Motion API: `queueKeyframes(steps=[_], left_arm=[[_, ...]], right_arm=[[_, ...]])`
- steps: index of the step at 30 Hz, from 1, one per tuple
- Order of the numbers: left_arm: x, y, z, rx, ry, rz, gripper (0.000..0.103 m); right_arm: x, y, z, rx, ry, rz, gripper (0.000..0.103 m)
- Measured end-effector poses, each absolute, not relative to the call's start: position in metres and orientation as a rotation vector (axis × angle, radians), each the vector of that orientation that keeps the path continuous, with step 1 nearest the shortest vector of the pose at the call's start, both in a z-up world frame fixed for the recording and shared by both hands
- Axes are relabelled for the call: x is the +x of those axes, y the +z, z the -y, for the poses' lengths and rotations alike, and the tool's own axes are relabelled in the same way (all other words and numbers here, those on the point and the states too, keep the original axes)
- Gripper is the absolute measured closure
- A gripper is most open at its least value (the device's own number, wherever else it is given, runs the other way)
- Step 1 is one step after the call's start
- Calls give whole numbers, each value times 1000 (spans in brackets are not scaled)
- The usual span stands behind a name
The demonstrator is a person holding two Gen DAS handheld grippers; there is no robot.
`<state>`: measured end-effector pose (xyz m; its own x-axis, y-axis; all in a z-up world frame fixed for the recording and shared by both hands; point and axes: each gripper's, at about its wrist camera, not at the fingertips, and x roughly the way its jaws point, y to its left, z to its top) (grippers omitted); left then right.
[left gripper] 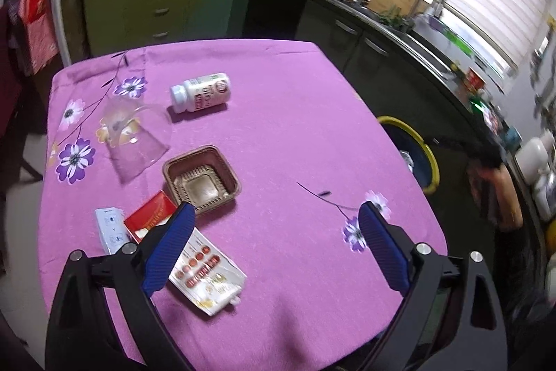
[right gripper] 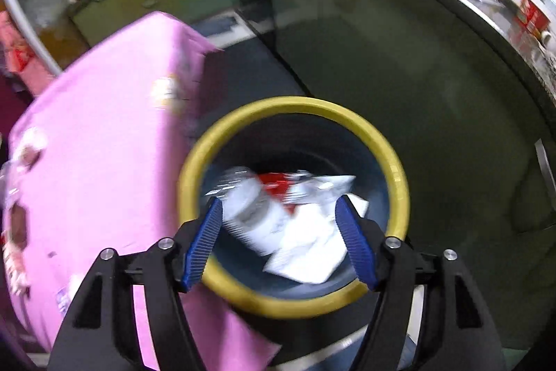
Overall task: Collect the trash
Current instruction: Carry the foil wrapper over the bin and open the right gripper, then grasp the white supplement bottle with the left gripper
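My right gripper (right gripper: 278, 214) hangs over the bin (right gripper: 194, 159), lower centre of its view, fingers spread wide with nothing between them; white paper and a red scrap (right gripper: 274, 181) lie inside the dark tub with its smooth yellow rim. My left gripper (left gripper: 274, 214) hovers above the table (left gripper: 295, 113), fingers also wide apart and empty. The trash yet to collect sits in the left half of that view: a flat glossy pill sheet (left gripper: 208, 273) by my left finger, a red box (left gripper: 149, 214), a white card (left gripper: 111, 228), a ribbed brown plastic tray (left gripper: 201, 176), a clear cup (left gripper: 135, 138) on its side and a white bottle (left gripper: 201, 93) lying down. I judge the thin sheet may slip my ridged pads, the round bottle may roll, and pinching low could snag the soft purple cloth.
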<state>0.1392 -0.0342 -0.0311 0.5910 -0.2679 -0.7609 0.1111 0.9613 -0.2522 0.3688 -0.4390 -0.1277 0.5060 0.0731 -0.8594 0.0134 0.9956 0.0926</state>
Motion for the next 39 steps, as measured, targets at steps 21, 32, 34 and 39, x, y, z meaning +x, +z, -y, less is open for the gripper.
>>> queueKeyframes(steps=[21,32,34,39], left_arm=[[331,-58,22,-250,294,-1033,7],[366,-86,15,-276,386,-1076,7],[370,-91,14,-287,387,-1085,7],[377,-104,11,-306,389,-1114,7]], right_arm=[[347,-130,371,66,268,-975,32],[355,-138,365,72,311,-992,32],[355,-139,363,69,317,-995,32],[355,-138,360,67,325,-999,32]])
